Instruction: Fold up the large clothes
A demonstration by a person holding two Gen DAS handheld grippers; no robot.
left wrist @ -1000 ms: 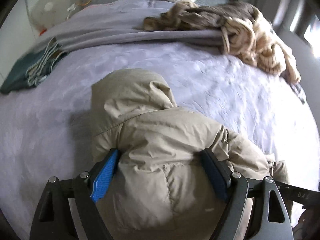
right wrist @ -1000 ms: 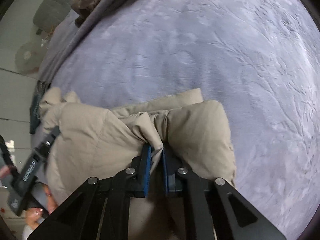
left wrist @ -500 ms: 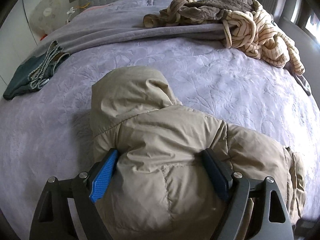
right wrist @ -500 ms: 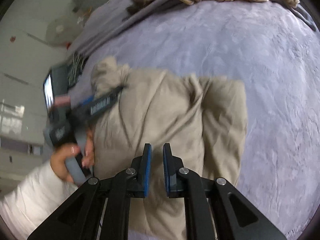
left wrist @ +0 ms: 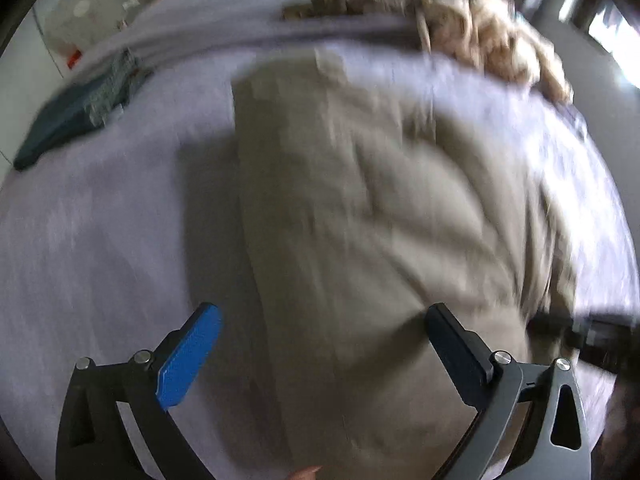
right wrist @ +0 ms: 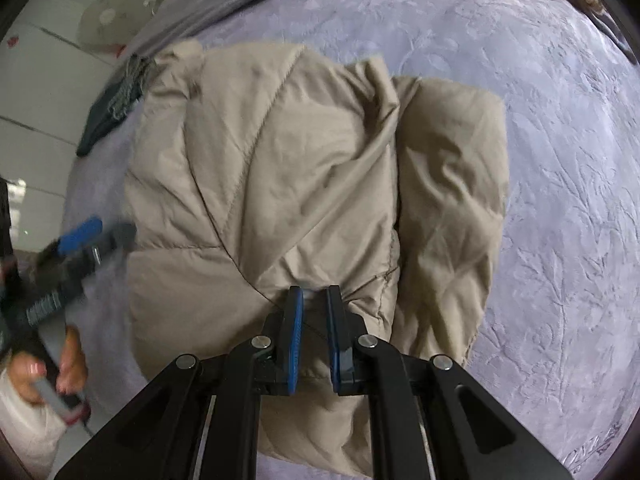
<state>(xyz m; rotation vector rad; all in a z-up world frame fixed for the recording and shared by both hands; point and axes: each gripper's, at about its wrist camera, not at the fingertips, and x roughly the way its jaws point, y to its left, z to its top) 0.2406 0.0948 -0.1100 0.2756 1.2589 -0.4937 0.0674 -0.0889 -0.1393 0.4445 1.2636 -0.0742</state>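
Observation:
A beige padded jacket (right wrist: 304, 184) lies folded into a thick bundle on the lilac bedspread (right wrist: 568, 160). It also fills the blurred left wrist view (left wrist: 380, 220). My left gripper (left wrist: 320, 344) is open and holds nothing, just above the jacket's near left edge; it shows at the left of the right wrist view (right wrist: 80, 240). My right gripper (right wrist: 316, 296) has its jaws nearly together, a narrow gap between the pads, over the jacket's near edge. I cannot tell whether fabric is pinched between them.
A pile of beige and brown clothes (left wrist: 480, 32) lies at the far side of the bed. A folded dark teal garment (left wrist: 68, 120) lies at the far left. A white fan (right wrist: 108, 20) stands beyond the bed. A window (left wrist: 612, 44) is at the right.
My left gripper has let go of the jacket and pulled back, wide open. The jacket now lies folded over, its hood out of sight. The right gripper has come down to its near edge.

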